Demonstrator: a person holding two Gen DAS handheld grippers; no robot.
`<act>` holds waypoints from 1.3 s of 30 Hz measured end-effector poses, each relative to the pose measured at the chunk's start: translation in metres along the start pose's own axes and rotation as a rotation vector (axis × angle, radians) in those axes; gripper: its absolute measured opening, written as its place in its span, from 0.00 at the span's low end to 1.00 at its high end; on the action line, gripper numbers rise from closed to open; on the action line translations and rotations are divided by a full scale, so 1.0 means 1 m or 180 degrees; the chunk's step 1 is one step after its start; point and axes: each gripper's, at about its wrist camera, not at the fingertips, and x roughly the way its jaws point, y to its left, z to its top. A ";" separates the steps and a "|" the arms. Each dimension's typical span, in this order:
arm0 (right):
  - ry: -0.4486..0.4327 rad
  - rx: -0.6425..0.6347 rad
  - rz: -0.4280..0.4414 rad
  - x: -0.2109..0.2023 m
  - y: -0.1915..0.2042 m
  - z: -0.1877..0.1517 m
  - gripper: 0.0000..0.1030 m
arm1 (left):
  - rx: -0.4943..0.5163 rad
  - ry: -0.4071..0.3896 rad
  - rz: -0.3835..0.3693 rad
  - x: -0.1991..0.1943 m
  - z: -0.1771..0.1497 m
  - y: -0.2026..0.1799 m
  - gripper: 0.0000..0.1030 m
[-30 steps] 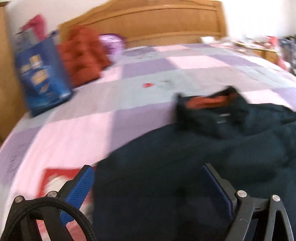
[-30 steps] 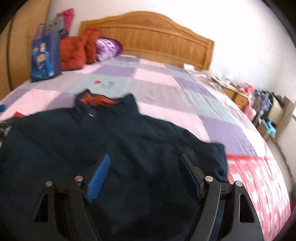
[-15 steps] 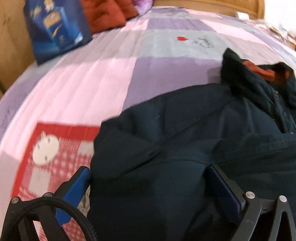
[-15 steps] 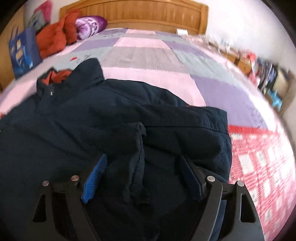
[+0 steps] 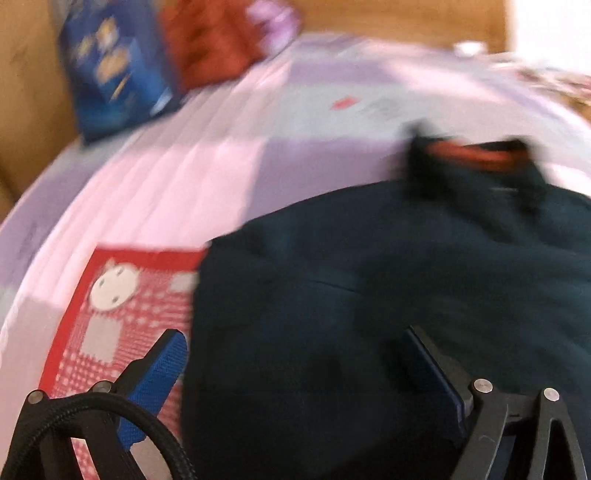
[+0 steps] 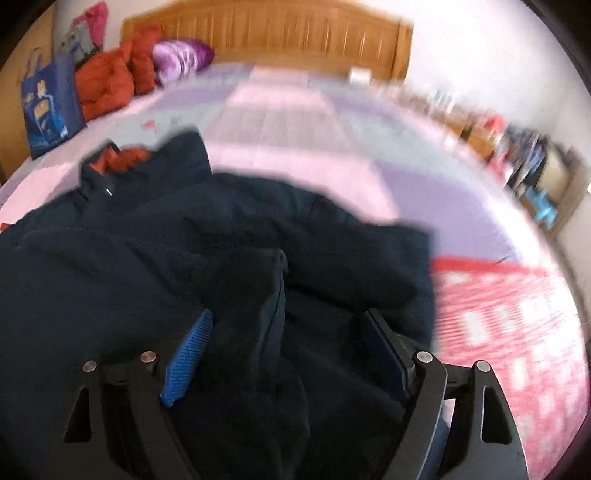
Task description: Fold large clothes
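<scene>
Jacket (image 6: pixel 155 266), one, dark navy with an orange-lined collar (image 5: pixel 472 153): spread across the lower half of both frames on the bed (image 5: pixel 207 177), its collar toward the wooden headboard (image 6: pixel 280 33). Judged soft, padded and fairly bulky, not fragile; the shell looks smooth enough that a thin pinch might slip. A sleeve or flap lies folded over the body in the lower middle of the right view, directly between my right tongs (image 6: pixel 284 350), which stand wide with neither pad pressing cloth. My left tongs (image 5: pixel 295 373) straddle the jacket's left edge at lower centre of their view, one pad over the red checked patch (image 5: pixel 122 310) of the quilt; their jaws are closing, not yet biting. Best holds, in my judgement: hem corners, shoulder seams, or the cuff, taking a full bunch of fabric.
</scene>
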 end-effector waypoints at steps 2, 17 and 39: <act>-0.0388 -0.0083 0.0090 -0.044 0.013 -0.011 0.82 | 0.0174 -0.0149 -0.0183 -0.025 -0.015 -0.024 0.94; 0.0038 -0.0251 0.0302 -0.031 -0.016 -0.066 0.85 | 0.0231 0.0078 -0.0278 -0.017 -0.066 -0.028 1.00; 0.0475 -0.0197 -0.0001 -0.141 -0.021 -0.200 0.85 | 0.0037 0.0759 -0.0029 -0.131 -0.222 0.017 0.99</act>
